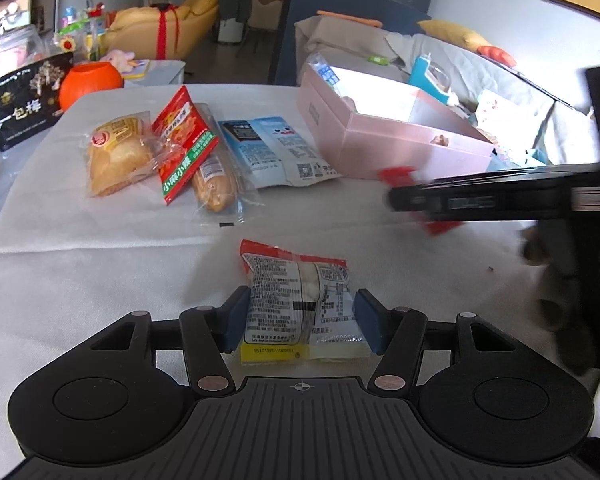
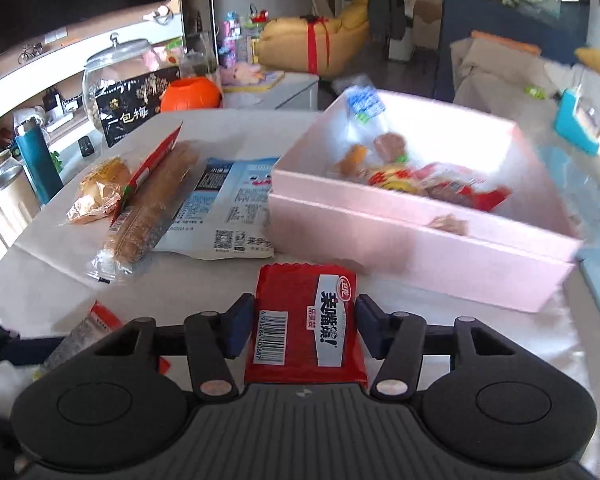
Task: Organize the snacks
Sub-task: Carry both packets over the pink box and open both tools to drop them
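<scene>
My left gripper (image 1: 298,318) is shut on a clear snack packet with a red top and yellow bottom strip (image 1: 300,304), low over the white tablecloth. My right gripper (image 2: 302,326) is shut on a red snack packet with a barcode (image 2: 306,322), just in front of the pink box (image 2: 420,256). The pink box (image 1: 380,140) holds several snacks (image 2: 428,184). The right gripper shows blurred in the left wrist view (image 1: 460,200). On the table lie a bread bun packet (image 1: 118,156), a red-green packet (image 1: 184,144), a long bread stick (image 1: 214,184) and a blue-white bag (image 1: 276,152).
A black bag with white characters (image 1: 24,108), an orange pumpkin pot (image 1: 90,82) and a glass jar (image 2: 120,76) stand at the table's far left. Bottles and a can (image 2: 36,160) sit beyond the left edge. A sofa with clutter (image 1: 480,76) lies behind the box.
</scene>
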Tool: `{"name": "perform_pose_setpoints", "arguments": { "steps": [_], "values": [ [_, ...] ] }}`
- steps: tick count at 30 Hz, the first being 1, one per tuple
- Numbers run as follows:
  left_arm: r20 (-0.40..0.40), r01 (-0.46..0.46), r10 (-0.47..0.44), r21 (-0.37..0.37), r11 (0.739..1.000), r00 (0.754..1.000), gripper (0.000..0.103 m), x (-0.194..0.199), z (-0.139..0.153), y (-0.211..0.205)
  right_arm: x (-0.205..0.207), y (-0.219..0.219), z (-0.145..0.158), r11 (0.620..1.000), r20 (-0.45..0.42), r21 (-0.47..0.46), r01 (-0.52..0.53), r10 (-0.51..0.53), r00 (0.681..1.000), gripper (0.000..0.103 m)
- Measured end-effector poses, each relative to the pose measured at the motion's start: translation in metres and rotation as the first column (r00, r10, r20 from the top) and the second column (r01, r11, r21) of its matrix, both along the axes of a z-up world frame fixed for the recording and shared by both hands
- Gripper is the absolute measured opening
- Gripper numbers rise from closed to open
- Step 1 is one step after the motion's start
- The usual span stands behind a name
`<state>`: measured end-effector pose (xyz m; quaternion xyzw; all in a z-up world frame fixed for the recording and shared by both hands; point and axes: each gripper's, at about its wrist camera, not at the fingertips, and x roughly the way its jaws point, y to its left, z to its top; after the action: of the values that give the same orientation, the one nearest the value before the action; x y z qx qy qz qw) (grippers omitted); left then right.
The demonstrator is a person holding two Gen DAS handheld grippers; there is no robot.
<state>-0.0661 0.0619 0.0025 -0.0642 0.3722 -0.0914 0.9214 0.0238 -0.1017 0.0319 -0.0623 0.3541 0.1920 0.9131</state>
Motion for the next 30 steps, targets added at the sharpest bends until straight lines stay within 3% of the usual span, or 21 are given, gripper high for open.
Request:
{"name": "perform_pose_setpoints", "arguments": {
  "steps": [4, 6, 10, 13, 16, 18, 20, 22, 23, 26, 30],
  "values": [
    [-0.018, 0.004, -0.004, 0.008, 1.0, 1.0, 0.061, 0.003, 0.003, -0.001, -0.015, -0.033, 0.016, 0.999, 0.024, 0.036, 0.016, -0.017, 1.0, 0.055],
    [-0.016, 0.018, -0.018, -0.016, 1.0, 1.0, 0.054, 0.005, 0.008, 0.001, -0.02, -0.05, 0.021, 0.998, 0.042, 0.035, 0.046, -0.047, 0.998, 0.055],
    [0.12, 0.086, -0.08, -0.049, 0.995, 0.989, 0.052, 0.019, 0.053, -0.006, -0.022, -0.083, 0.046, 0.991, 0.075, 0.091, 0.098, -0.105, 0.992, 0.055],
    [0.256, 0.132, -0.112, -0.062, 0.989, 0.96, 0.052, 0.042, 0.105, -0.017, -0.014, -0.099, 0.089, 0.985, 0.17, 0.136, 0.109, -0.131, 0.977, 0.055],
    [0.388, 0.172, -0.131, -0.072, 0.983, 0.912, 0.053, 0.071, 0.154, -0.034, 0.007, -0.106, 0.141, 0.981, 0.265, 0.166, 0.102, -0.144, 0.953, 0.055],
    [0.429, 0.206, -0.151, -0.084, 0.975, 0.89, 0.057, 0.099, 0.172, -0.046, 0.029, -0.103, 0.168, 0.98, 0.283, 0.175, 0.1, -0.147, 0.948, 0.058],
    [0.381, 0.241, -0.172, -0.14, 0.96, 0.908, 0.057, 0.138, 0.168, -0.054, 0.056, -0.098, 0.19, 0.979, 0.275, 0.181, 0.092, -0.14, 0.951, 0.062],
    [0.244, 0.224, -0.171, -0.209, 0.952, 0.955, 0.054, 0.179, 0.141, -0.057, 0.082, -0.09, 0.2, 0.98, 0.272, 0.157, 0.121, -0.161, 0.949, 0.076],
    [0.216, 0.205, -0.158, -0.217, 0.954, 0.964, 0.052, 0.188, 0.127, -0.055, 0.092, -0.087, 0.201, 0.98, 0.274, 0.138, 0.144, -0.177, 0.945, 0.079],
    [0.204, 0.169, -0.126, -0.213, 0.962, 0.971, 0.052, 0.182, 0.093, -0.041, 0.102, -0.085, 0.187, 0.981, 0.237, 0.098, 0.167, -0.186, 0.953, 0.079],
    [0.142, 0.072, -0.038, -0.241, 0.968, 0.989, 0.052, 0.16, 0.065, -0.007, 0.088, -0.085, 0.145, 0.989, 0.178, 0.064, 0.134, -0.143, 0.974, 0.079]
  ]
}}
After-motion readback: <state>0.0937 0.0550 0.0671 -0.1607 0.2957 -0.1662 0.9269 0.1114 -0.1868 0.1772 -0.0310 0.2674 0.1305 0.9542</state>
